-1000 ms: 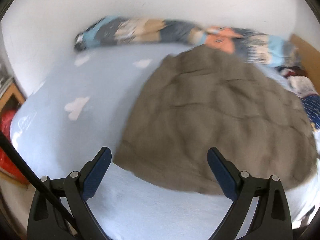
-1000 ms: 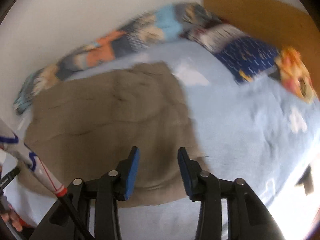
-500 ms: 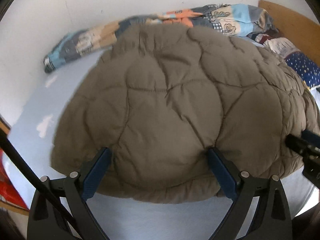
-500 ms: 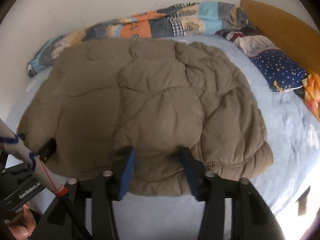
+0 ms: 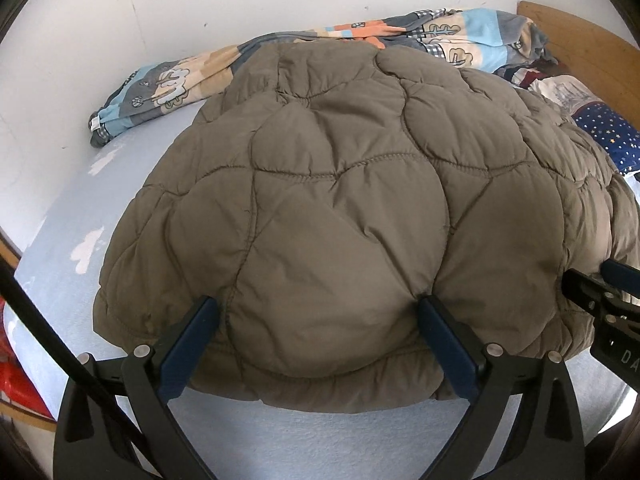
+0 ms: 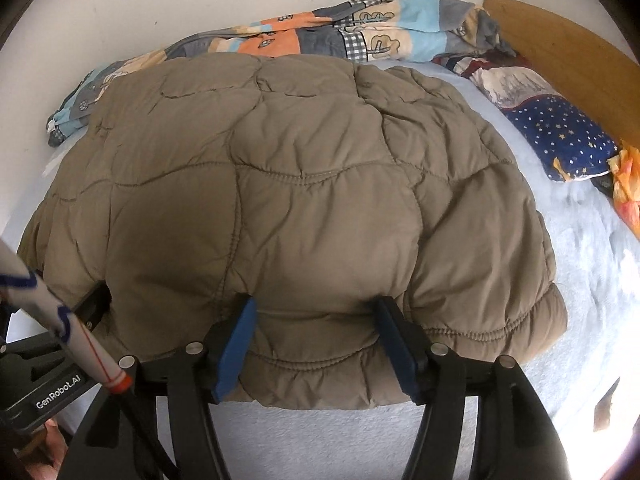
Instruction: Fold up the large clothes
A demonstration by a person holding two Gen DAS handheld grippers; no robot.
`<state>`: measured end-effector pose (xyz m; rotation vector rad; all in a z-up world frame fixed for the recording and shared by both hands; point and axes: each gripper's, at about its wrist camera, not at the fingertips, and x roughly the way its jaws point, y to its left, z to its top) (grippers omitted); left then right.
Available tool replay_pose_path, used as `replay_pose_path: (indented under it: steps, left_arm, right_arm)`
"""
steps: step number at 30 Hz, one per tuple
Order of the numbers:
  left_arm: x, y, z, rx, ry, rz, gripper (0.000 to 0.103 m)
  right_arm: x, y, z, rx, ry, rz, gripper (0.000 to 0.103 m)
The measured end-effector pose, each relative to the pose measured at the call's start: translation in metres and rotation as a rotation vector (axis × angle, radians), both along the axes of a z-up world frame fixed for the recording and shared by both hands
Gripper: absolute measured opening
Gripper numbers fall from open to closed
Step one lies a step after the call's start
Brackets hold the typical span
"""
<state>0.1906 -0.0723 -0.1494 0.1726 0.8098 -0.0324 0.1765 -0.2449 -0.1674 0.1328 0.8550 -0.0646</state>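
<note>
In the left wrist view the left gripper [image 5: 318, 340] straddles the near hem of the quilted jacket [image 5: 360, 200] with jaws wide apart, and in the right wrist view the right gripper [image 6: 316, 340] likewise stands unclosed around the hem at lower centre, so the puffy padding could squirm free if the jaws shut shallowly.

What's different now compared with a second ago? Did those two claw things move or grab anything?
Both moved in toward the brown jacket, which now fills each view. The left gripper and right gripper now straddle its near hem, open, fingers pressed into the padding; nothing is clamped. The jacket lies flat on the bed as before, with the patterned blanket behind it.
</note>
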Motion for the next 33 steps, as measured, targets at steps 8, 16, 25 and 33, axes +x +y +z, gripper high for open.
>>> replay_pose_path:
  steps: [8, 16, 25, 33]
  left_arm:
    - [-0.003, 0.0, -0.001, 0.003, -0.011, -0.001, 0.1]
    - [-0.008, 0.0, -0.002, -0.002, -0.025, 0.015, 0.1]
    - [-0.018, 0.005, 0.009, -0.015, -0.021, 0.018, 0.1]
    - [-0.066, 0.013, 0.049, -0.043, -0.138, -0.031, 0.1]
  right_arm:
    - [-0.004, 0.004, -0.001, -0.012, -0.005, 0.006, 0.068]
    - [-0.005, 0.005, 0.002, -0.015, -0.011, -0.001, 0.068]
    - [-0.032, 0.001, 0.023, 0.009, -0.077, 0.006, 0.069]
    - [-0.09, 0.002, 0.057, -0.025, -0.251, -0.003, 0.071]
